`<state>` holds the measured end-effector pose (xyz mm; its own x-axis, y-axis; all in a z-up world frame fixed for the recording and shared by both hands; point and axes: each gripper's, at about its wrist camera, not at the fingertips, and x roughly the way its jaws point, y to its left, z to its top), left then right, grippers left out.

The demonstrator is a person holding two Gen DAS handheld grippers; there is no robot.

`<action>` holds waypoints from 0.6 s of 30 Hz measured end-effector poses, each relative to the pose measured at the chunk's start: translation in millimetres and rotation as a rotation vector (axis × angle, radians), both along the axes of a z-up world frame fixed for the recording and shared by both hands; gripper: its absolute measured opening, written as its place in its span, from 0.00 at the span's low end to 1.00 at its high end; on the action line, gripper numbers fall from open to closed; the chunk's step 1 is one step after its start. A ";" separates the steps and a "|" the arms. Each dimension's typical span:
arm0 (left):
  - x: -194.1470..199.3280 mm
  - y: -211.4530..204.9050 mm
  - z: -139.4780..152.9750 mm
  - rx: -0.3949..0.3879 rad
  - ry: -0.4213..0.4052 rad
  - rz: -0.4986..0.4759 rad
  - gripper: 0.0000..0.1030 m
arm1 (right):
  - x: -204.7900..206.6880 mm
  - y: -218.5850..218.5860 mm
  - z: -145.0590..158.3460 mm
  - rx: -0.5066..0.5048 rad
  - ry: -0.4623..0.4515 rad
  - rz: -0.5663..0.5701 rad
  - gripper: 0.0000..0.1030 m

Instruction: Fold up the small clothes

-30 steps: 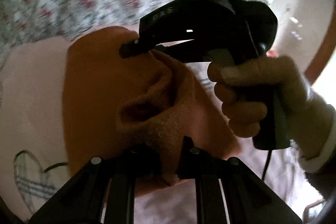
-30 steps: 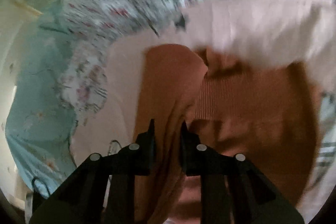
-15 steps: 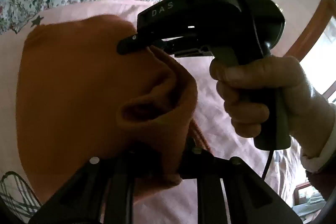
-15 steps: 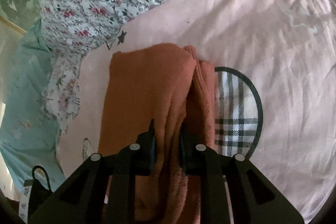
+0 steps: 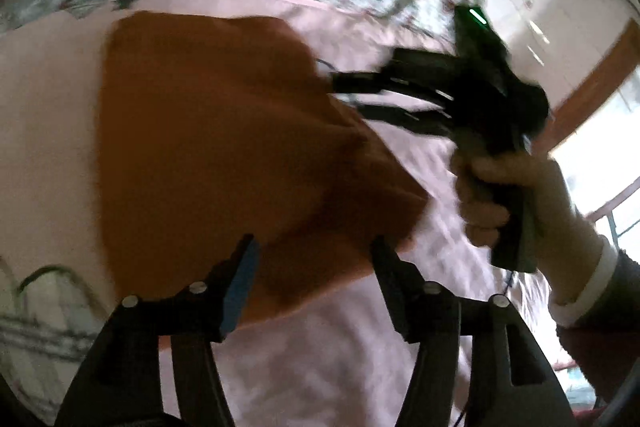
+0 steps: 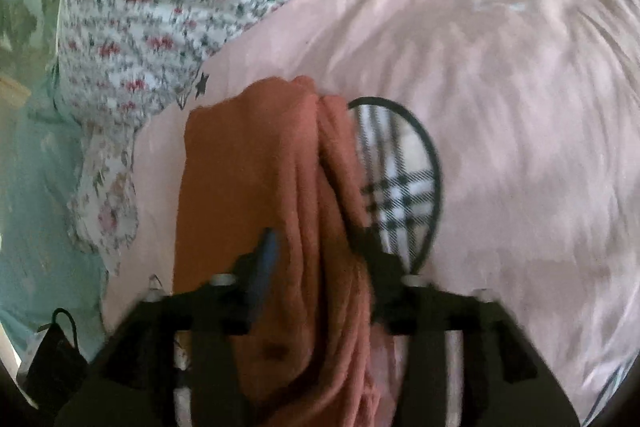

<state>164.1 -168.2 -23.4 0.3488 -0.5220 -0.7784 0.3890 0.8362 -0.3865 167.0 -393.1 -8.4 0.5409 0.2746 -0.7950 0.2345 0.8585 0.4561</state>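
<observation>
Having just spread both left gripper [image 5: 312, 263] and right gripper [image 6: 316, 247] off the folded rust-orange garment [image 5: 224, 147], lying released between the jaws on the pink sheet [image 6: 520, 107], best to lift straight clear without snagging the fold.

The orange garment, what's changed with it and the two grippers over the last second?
Both grippers let go: the left gripper and right gripper have just been opening, and their jaws now stand apart over the orange garment, which has dropped folded onto the pink sheet. The sheet and the floral quilt stayed put.
</observation>
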 end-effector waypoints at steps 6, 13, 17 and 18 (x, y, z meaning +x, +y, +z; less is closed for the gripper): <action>14.9 53.3 -15.0 0.025 0.046 0.169 0.74 | -13.7 -1.2 -8.3 0.068 0.015 -0.021 0.66; 63.2 79.7 -46.6 -0.080 0.158 0.228 0.75 | -11.0 5.6 -25.7 0.094 0.066 0.019 0.70; 98.0 77.6 -80.0 -0.135 0.253 0.249 0.76 | -6.1 4.7 -34.8 0.132 0.078 0.033 0.70; 105.3 77.9 -85.4 -0.162 0.263 0.259 0.76 | -3.1 5.4 -37.4 0.140 0.079 0.041 0.70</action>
